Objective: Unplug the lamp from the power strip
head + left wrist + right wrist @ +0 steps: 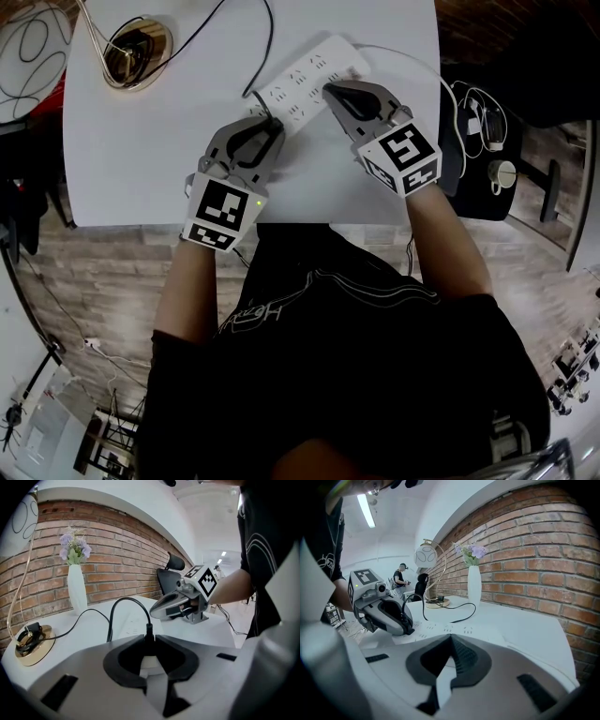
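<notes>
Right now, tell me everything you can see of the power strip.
The power strip is a long white plastic bar with rows of sockets, lying flat and diagonal on the white table. A black plug stands in its near end, gripped between the jaws of the left gripper. The right gripper, jaws together, appears to rest its tips on the strip's middle.

Power strip [309,80] on table [141,159], lamp base [137,52] to its left

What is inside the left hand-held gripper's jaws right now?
The lamp's black plug, its cord arching up from it, pinched at the jaw tips above the white power strip. The plug's prongs and socket are covered by the jaws.
</notes>
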Demonstrator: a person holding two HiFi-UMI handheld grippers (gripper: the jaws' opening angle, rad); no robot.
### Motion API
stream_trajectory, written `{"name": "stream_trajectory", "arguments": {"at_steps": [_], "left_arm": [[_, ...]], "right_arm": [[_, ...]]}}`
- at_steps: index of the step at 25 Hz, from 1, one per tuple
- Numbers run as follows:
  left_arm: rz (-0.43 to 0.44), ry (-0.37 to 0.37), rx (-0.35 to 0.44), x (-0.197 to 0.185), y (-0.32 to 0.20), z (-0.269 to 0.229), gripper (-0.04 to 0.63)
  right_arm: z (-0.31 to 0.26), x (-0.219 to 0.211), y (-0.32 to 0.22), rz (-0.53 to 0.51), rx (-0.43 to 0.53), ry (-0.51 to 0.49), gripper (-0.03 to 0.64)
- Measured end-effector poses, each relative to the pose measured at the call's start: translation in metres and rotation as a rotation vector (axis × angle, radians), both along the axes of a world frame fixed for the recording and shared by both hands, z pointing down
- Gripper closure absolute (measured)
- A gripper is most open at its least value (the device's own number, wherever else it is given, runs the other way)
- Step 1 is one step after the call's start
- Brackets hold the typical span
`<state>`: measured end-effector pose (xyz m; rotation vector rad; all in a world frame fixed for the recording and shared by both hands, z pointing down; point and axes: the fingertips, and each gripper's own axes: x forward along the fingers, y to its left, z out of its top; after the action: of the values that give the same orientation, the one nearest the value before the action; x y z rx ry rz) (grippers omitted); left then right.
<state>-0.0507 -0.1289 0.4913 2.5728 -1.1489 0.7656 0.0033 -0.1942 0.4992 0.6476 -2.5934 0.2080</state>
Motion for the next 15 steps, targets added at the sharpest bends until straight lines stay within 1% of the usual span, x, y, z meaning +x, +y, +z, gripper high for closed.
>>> {"name": "stream_trajectory", "arguments": {"at_steps": [3, 5, 12, 15], "left_arm": [[0.008, -0.023, 0.011, 0.0014, 0.0008, -0.0008, 0.529], [0.010, -0.025, 0.009, 0.0013, 0.0006, -0.0012, 0.529], [-0.032, 0.084, -0.070, -0.0016, -0.0014, -0.0043, 0.551], [-0.061, 0.166, -0.135, -0.0029, -0.0022, -0.0037, 0.550]], "right_arm": [[-0.0008, 0.0008, 0.0006, 0.001, 0.006, 0.001, 0.620], [-0.0014, 0.0005, 0.0003, 0.003, 0.012, 0.002, 0.620], [-0.0014, 0.0003, 0.0002, 0.000, 0.013, 0.002, 0.620], [-0.0012, 0.0004, 0.0000, -0.001, 0.009, 0.001, 0.620]]}}
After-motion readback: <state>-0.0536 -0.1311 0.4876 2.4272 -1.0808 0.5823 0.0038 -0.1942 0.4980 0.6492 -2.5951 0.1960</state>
